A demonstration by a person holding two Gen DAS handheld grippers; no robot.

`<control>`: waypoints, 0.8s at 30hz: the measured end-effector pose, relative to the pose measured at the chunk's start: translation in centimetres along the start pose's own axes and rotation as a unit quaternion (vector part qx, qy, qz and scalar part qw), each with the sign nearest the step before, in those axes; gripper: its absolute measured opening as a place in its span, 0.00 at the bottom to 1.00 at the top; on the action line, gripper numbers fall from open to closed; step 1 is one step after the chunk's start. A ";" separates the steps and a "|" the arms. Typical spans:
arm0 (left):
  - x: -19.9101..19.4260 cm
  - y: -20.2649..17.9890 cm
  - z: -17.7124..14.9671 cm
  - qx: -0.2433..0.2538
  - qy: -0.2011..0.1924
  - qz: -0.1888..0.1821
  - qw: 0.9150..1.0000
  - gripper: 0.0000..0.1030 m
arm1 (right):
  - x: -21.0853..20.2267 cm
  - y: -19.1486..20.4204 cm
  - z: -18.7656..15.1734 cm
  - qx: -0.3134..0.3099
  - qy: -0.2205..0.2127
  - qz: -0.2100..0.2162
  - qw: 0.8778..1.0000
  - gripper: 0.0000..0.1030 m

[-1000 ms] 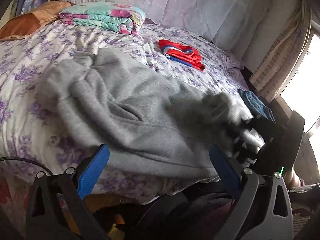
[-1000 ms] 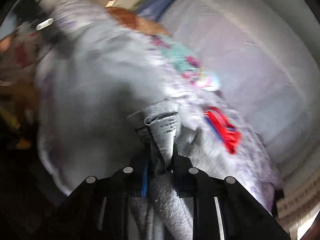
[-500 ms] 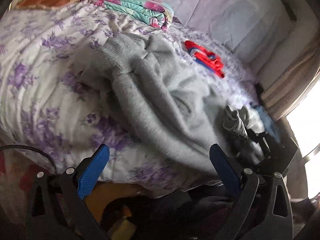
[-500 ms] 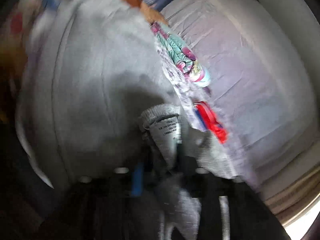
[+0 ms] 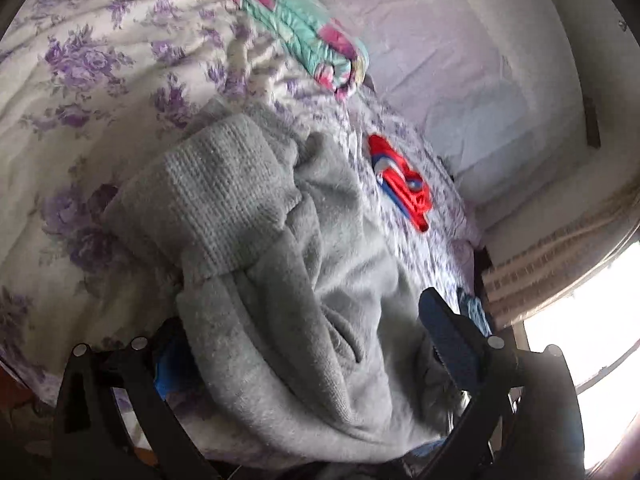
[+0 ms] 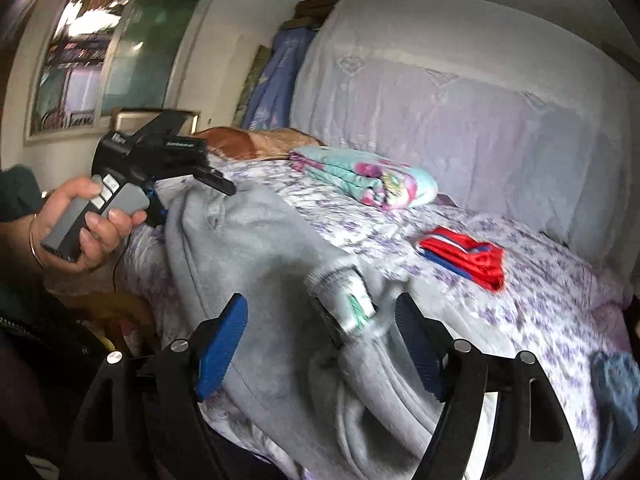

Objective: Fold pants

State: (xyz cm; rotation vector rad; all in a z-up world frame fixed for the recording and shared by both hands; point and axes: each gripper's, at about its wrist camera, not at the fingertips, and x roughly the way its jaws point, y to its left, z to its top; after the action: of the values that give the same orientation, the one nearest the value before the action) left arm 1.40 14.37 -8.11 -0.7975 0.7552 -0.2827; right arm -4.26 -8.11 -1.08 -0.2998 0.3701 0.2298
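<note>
The pants (image 5: 304, 280) are plain heather grey, their ribbed cuff a shade paler. The bedspread (image 5: 92, 92) beneath is white, printed with purple flowers. At one o'clock from the pants lies a red garment (image 6: 464, 256) with blue and white stripes. At twelve o'clock a folded blanket (image 6: 368, 176) shows turquoise with pink blooms. Both grippers carry blue pads (image 6: 220, 340) on black frames.

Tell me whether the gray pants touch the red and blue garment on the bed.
Apart. The right wrist view shows the gray pants ending short of the red and blue garment, with a strip of the floral bedspread bare between them.
</note>
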 end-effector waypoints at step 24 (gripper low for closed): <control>-1.4 -3.6 0.8 0.003 0.014 0.127 0.992 0.90 | -4.8 -12.6 -7.5 0.228 0.016 -0.065 0.971 0.74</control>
State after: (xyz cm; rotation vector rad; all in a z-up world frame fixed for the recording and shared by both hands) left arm 1.12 13.08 -4.37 -0.6845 0.8720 -0.0671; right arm -7.58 -23.12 -2.79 0.1264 0.4226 0.0061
